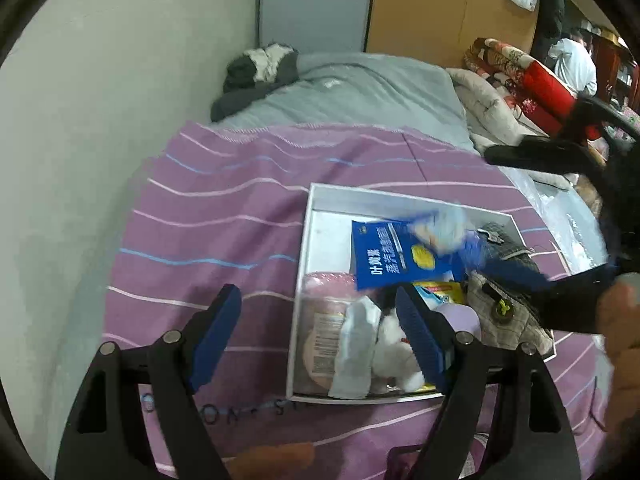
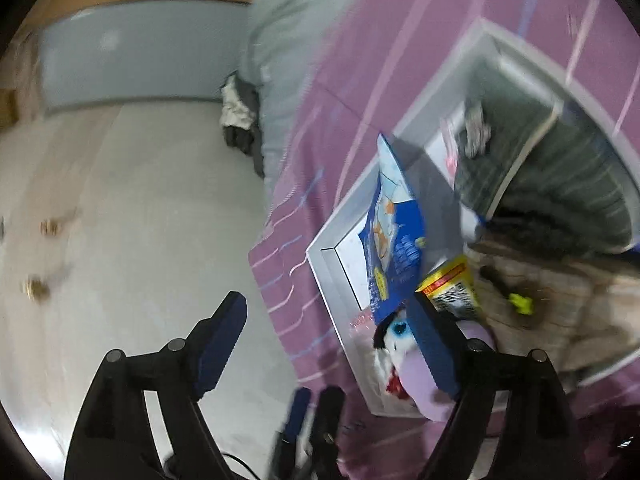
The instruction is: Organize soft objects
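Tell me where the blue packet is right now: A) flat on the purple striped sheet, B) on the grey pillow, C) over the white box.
C: the blue packet sits over the white box, above the other items inside it.

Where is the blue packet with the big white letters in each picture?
Left wrist view: the blue packet lies inside the white box, right of centre, above the right finger of the left tongs.
Right wrist view: the same packet stands tilted at the box's near corner, right of centre.
Shared landmark: the white plush toy just below it.
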The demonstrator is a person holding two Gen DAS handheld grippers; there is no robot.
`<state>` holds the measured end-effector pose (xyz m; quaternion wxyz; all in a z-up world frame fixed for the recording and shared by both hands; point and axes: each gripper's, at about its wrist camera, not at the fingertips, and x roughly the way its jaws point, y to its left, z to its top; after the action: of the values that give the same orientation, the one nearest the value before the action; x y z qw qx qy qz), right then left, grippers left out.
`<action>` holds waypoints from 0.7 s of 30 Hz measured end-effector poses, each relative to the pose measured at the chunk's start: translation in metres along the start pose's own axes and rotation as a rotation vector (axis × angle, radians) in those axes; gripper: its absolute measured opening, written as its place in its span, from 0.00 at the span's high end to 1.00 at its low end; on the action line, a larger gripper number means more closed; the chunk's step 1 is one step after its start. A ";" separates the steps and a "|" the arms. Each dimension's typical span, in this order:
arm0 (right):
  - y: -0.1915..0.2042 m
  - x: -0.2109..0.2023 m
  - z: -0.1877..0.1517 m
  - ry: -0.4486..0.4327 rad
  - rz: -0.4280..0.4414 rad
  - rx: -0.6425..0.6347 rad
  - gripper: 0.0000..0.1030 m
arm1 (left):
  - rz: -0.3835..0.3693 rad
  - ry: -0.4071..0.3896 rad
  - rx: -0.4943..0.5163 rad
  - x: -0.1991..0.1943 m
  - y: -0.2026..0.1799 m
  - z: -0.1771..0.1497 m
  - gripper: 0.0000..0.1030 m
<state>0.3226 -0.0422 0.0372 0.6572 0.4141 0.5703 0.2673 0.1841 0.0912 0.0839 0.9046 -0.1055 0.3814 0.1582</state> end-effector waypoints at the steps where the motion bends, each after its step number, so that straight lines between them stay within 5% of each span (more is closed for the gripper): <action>1: 0.005 -0.009 -0.002 0.005 -0.017 -0.049 0.20 | 0.013 -0.017 0.002 -0.006 -0.001 -0.001 0.22; 8: 0.005 -0.062 -0.017 -0.036 -0.114 -0.199 0.20 | 0.086 -0.029 0.130 -0.034 -0.021 -0.011 0.22; 12: 0.005 -0.088 -0.041 -0.075 -0.181 -0.344 0.20 | 0.004 0.012 0.148 -0.043 -0.030 -0.024 0.22; 21: 0.002 -0.136 -0.112 -0.215 -0.303 -0.622 0.20 | -0.190 0.021 0.007 -0.076 -0.027 -0.058 0.26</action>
<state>0.1861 -0.1266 0.1102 0.8401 0.1310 0.4443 0.2824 0.1058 0.0329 0.1010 0.9119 -0.1397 0.3795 0.0695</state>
